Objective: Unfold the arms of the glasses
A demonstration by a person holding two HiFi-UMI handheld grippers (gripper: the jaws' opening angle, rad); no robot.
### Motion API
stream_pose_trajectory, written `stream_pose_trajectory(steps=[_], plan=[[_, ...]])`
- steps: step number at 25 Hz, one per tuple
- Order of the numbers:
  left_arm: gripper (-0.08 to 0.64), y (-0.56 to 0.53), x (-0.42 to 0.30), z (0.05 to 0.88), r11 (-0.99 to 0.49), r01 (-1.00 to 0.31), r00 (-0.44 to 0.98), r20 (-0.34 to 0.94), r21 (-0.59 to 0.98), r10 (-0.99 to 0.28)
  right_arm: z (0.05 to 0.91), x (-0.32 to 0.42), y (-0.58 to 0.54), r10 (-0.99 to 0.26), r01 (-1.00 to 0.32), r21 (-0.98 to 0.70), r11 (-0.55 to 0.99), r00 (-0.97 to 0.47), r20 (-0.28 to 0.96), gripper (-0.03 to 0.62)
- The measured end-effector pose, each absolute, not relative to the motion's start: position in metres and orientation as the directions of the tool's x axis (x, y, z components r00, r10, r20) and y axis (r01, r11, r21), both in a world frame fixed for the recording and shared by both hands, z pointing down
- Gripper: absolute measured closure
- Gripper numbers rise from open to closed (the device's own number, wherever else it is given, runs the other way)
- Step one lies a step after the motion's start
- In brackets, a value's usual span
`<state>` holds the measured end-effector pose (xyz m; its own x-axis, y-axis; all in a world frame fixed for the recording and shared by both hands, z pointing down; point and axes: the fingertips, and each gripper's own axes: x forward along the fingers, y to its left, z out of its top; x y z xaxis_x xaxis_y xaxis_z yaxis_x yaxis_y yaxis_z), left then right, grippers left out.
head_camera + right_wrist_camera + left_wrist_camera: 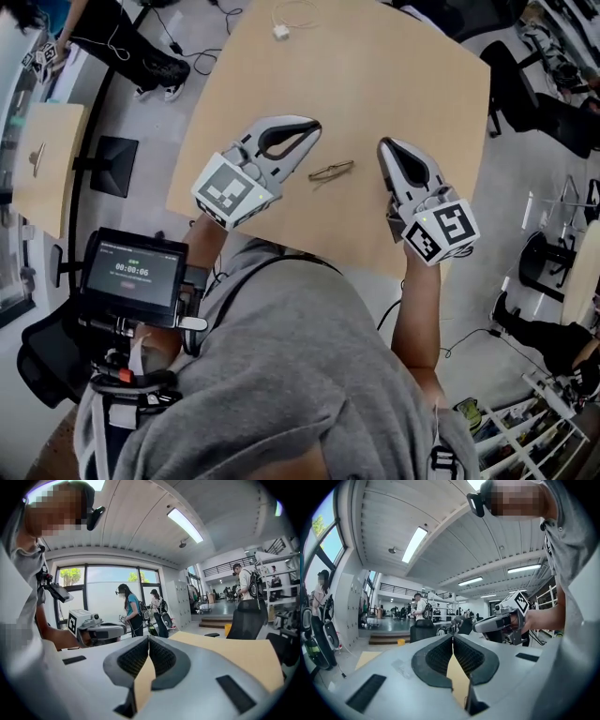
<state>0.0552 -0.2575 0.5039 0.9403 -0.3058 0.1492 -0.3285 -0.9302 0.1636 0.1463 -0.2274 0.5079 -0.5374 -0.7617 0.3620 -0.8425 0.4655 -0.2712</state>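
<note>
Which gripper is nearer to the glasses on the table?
Left, though only slightly. The left gripper sits beside the left end of the glasses; the right gripper sits a little farther to their right. Neither touches them.

Tan wooden table (412,103), angled corner at far right. Glasses (331,171) lie flat on top, toward near edge, about mid-width; arms look folded. Small corded white plug (281,32) sits at far edge, well apart from glasses.
</note>
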Motion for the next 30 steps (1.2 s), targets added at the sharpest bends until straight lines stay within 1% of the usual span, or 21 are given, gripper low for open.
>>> stream_pose_trajectory(steps=[4, 8, 14, 16, 18, 19, 22, 25, 27, 30], plan=[[0.551, -0.242, 0.059, 0.53, -0.927, -0.31, 0.942, 0.197, 0.212, -0.271, 0.53, 0.146, -0.223, -0.743, -0.848, -0.28, 0.449, -0.529, 0.41, 0.584], [0.551, -0.211, 0.064, 0.571, -0.92, -0.28, 0.938, 0.281, 0.275, -0.202, 0.565, 0.145, -0.21, -0.706, -0.851, -0.305, 0.428, -0.526, 0.475, 0.584], [0.551, -0.16, 0.071, 0.652, -0.859, -0.232, 0.918, 0.395, 0.456, -0.038, 0.643, 0.137, -0.206, -0.599, -0.842, -0.361, 0.4, -0.539, 0.592, 0.584], [0.551, -0.178, 0.086, 0.677, -0.86, -0.252, 0.913, 0.404, 0.443, -0.06, 0.656, 0.139, -0.244, -0.568, -0.828, -0.298, 0.475, -0.547, 0.615, 0.584], [0.551, -0.201, 0.098, 0.694, -0.877, -0.291, 0.899, 0.422, 0.381, -0.115, 0.657, 0.138, -0.281, -0.542, -0.803, -0.219, 0.554, -0.547, 0.638, 0.584], [0.551, -0.202, 0.099, 0.702, -0.88, -0.309, 0.885, 0.447, 0.36, -0.128, 0.66, 0.135, -0.284, -0.524, -0.796, -0.205, 0.57, -0.544, 0.655, 0.583], [0.551, -0.19, 0.093, 0.731, -0.866, -0.371, 0.835, 0.528, 0.334, -0.154, 0.687, 0.129, -0.265, -0.452, -0.793, -0.227, 0.566, -0.529, 0.718, 0.584], [0.551, -0.191, 0.091, 0.745, -0.856, -0.408, 0.813, 0.553, 0.318, -0.182, 0.718, 0.125, -0.245, -0.379, -0.788, -0.246, 0.564, -0.512, 0.77, 0.583], [0.551, -0.191, 0.091, 0.747, -0.861, -0.395, 0.816, 0.554, 0.32, -0.168, 0.735, 0.12, -0.234, -0.337, -0.785, -0.265, 0.56, -0.508, 0.792, 0.583], [0.55, -0.182, 0.098, 0.75, -0.871, -0.324, 0.832, 0.549, 0.37, -0.076, 0.755, 0.112, -0.222, -0.293, -0.785, -0.294, 0.546, -0.507, 0.81, 0.584]])
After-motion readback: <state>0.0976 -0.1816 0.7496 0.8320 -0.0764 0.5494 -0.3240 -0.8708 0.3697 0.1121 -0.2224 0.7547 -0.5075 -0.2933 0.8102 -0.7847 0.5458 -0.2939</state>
